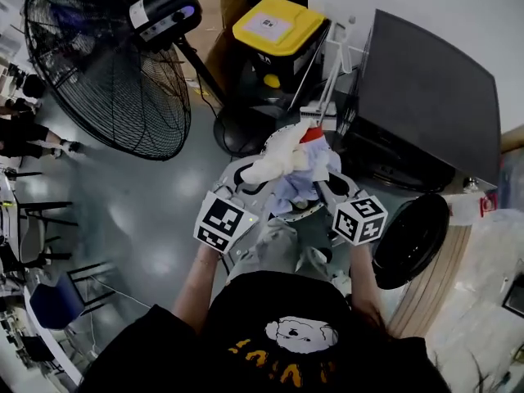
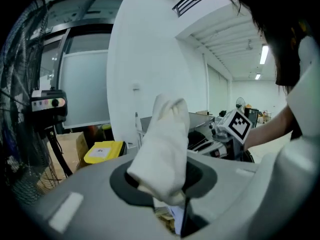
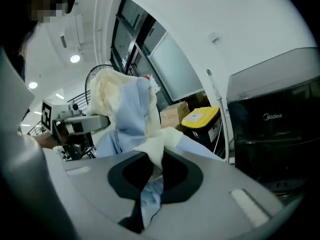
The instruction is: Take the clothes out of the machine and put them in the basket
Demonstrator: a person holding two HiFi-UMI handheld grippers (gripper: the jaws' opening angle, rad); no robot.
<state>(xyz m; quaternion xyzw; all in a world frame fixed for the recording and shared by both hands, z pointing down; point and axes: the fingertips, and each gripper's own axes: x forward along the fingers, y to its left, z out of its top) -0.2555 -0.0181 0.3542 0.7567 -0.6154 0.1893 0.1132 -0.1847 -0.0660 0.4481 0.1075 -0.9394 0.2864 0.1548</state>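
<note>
Softness and lightness seemed likely in the cream-white and pale-blue bundle of clothes [image 1: 291, 166] at frame centre, where left gripper [image 2: 169, 184] and right gripper [image 3: 151, 178] each clamped a bunched fold, the sensible hold.

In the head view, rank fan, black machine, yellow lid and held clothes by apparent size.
1. Fan and black machine: about alike, unranked.
2. Clothes.
3. Yellow lid, though those two are close.
</note>
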